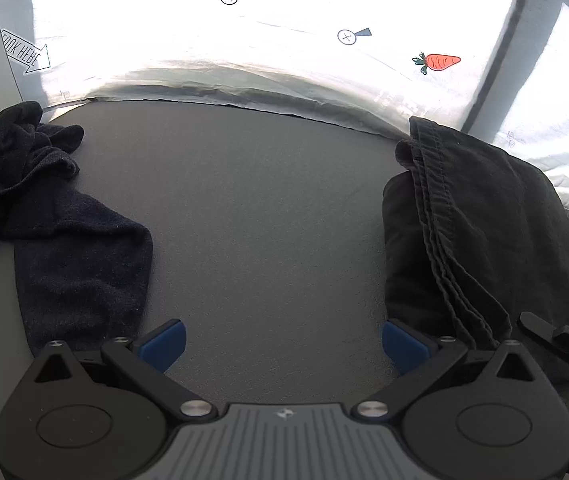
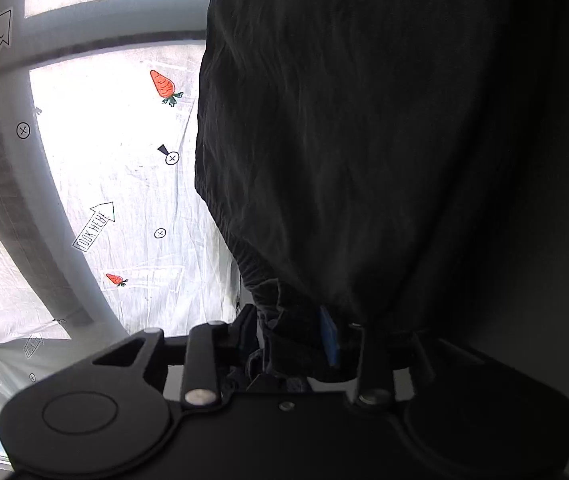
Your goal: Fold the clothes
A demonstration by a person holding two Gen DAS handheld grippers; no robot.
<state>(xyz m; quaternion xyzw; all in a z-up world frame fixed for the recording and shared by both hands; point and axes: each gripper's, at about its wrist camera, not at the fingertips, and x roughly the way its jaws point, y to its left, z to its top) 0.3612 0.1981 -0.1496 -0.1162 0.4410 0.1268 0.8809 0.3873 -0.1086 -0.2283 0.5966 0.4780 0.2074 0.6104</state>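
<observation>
Left tongs: blue pads spread wide apart, nothing between them, held over bare dark grey desk. Pointing steeply down at the surface.

Folded black woven garment: lies on the desk to the right in the left wrist view, in a neat stack with several stitched hem edges layered along its left side. Its near end reaches down beside the right-hand pad of the left tongs; whether it touches that pad cannot be told.

Crumpled dark navy knitted garment: lies unfolded on the left part of the desk, one long flat part running toward the left tongs, the rest bunched at the far left edge. Well apart from the folded stack, with open desk between.

Right tongs: black fabric of the same woven garment fills most of the right wrist view and bunches between the fingers. One blue pad shows, with cloth gathered against it; the other pad is hidden by fabric. Fingers stand part-way apart; whether the pads press on the cloth cannot be told. A black piece of the right tongs shows at the lower right edge of the left wrist view, beside the stack.

Background: white translucent sheet printed with orange carrots, arrows and circled crosses, brightly backlit, hanging behind the desk's far edge.
</observation>
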